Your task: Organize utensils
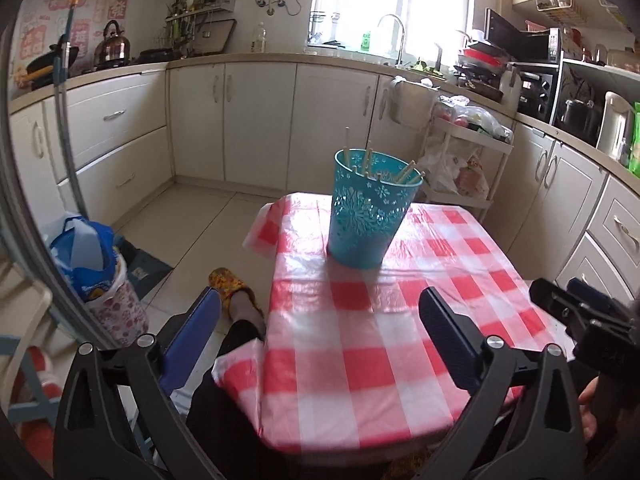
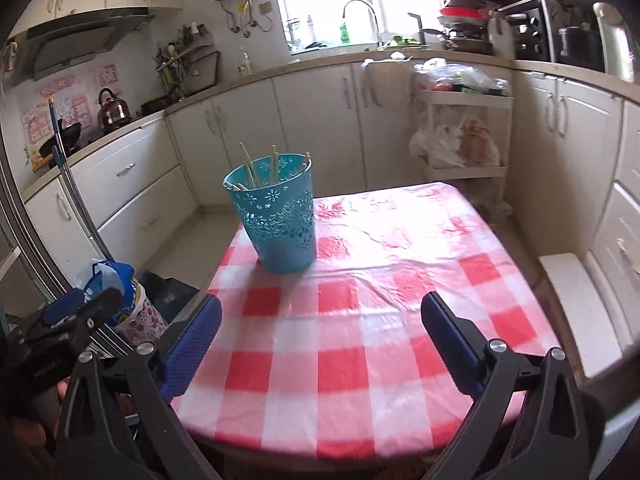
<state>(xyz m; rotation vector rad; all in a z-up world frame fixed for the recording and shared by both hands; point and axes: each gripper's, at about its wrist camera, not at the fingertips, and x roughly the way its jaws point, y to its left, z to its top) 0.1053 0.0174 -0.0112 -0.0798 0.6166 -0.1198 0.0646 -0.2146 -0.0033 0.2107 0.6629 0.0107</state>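
Observation:
A teal perforated bucket (image 1: 368, 216) stands upright on the far part of a small table with a red-and-white checked cloth (image 1: 360, 344). Several wooden chopsticks (image 1: 406, 172) stand inside it, tips above the rim. In the right wrist view the bucket (image 2: 280, 220) sits at the table's far left with the chopsticks (image 2: 252, 170) in it. My left gripper (image 1: 320, 304) is open and empty over the table's near left edge. My right gripper (image 2: 320, 312) is open and empty over the table's near edge (image 2: 360, 360). The right gripper also shows in the left wrist view (image 1: 576, 312).
White kitchen cabinets (image 1: 256, 120) run round the room behind the table. A white trolley with bags (image 1: 464, 152) stands beyond the table's right corner. A bin with a blue bag (image 1: 100, 272) and a person's slippered foot (image 1: 232, 288) are left of the table.

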